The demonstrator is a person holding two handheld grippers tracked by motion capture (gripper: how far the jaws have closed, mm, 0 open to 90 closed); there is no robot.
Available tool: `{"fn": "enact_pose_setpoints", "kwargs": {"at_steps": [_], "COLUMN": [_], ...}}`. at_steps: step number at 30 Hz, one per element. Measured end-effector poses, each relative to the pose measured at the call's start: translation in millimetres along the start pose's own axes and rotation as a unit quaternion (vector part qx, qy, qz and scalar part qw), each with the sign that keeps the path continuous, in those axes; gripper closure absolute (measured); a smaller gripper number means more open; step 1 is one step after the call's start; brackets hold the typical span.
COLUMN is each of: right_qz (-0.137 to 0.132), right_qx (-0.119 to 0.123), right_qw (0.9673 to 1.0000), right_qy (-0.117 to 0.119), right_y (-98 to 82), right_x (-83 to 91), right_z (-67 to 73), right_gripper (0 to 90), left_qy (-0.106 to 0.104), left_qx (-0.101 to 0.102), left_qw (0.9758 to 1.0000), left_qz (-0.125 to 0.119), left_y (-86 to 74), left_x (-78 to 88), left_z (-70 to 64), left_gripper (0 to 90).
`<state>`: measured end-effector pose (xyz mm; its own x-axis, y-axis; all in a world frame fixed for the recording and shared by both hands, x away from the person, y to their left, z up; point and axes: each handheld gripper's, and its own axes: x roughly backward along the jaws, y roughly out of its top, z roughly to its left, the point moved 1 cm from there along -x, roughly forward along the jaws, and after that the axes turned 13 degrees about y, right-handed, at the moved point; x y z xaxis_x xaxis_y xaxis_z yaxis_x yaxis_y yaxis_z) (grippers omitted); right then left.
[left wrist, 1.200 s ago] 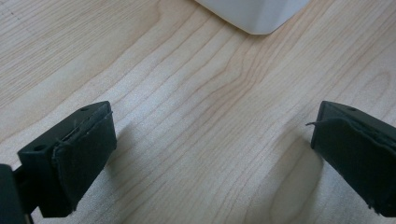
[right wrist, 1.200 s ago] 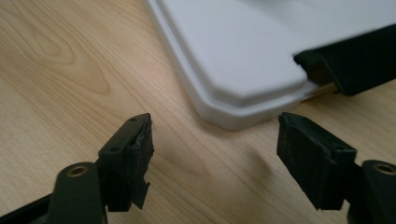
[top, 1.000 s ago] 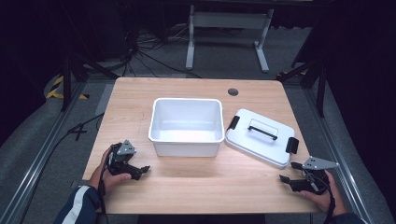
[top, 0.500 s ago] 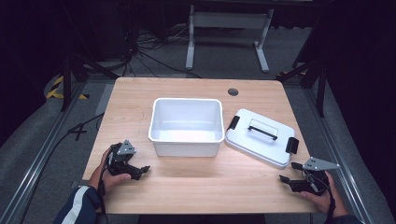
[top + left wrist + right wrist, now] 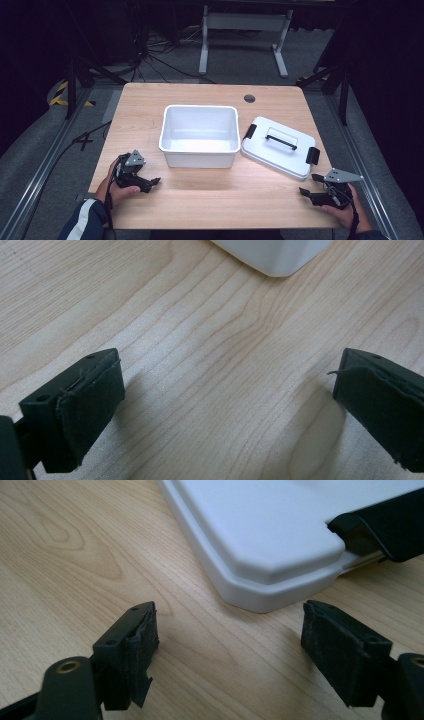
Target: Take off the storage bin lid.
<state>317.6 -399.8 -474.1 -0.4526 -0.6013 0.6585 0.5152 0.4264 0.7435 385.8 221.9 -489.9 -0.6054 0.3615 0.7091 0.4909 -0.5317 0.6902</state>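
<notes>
On the wooden worktop a white box stands open near the middle. Just to the right of it lies its white lid, flat, with a black handle on top and a black clip at each end; whether lid and box touch I cannot tell. The left gripper rests at the near left corner of the worktop, held by a hand, near the box but apart from it. Its jaws are wide apart with only bare wood between them. The right gripper rests at the near right edge, just before the lid's near corner, not touching it. Its jaws are also apart and hold nothing.
</notes>
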Motion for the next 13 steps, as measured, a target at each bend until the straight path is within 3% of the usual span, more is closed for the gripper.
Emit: {"fn": "enact_pose_setpoints", "kwargs": {"at_steps": [13], "right_qz": [0.000], "right_qx": [0.000], "right_qw": [1.0000], "right_qy": [0.000], "right_y": [0.0], "right_x": [-0.1], "right_z": [-0.1], "right_gripper": [23.0], "left_qy": [-0.002], "left_qx": [-0.003], "left_qw": [1.0000], "left_qz": [0.000], "left_y": [0.2], "left_x": [-0.1], "left_z": [0.4], "left_gripper": [0.5]}}
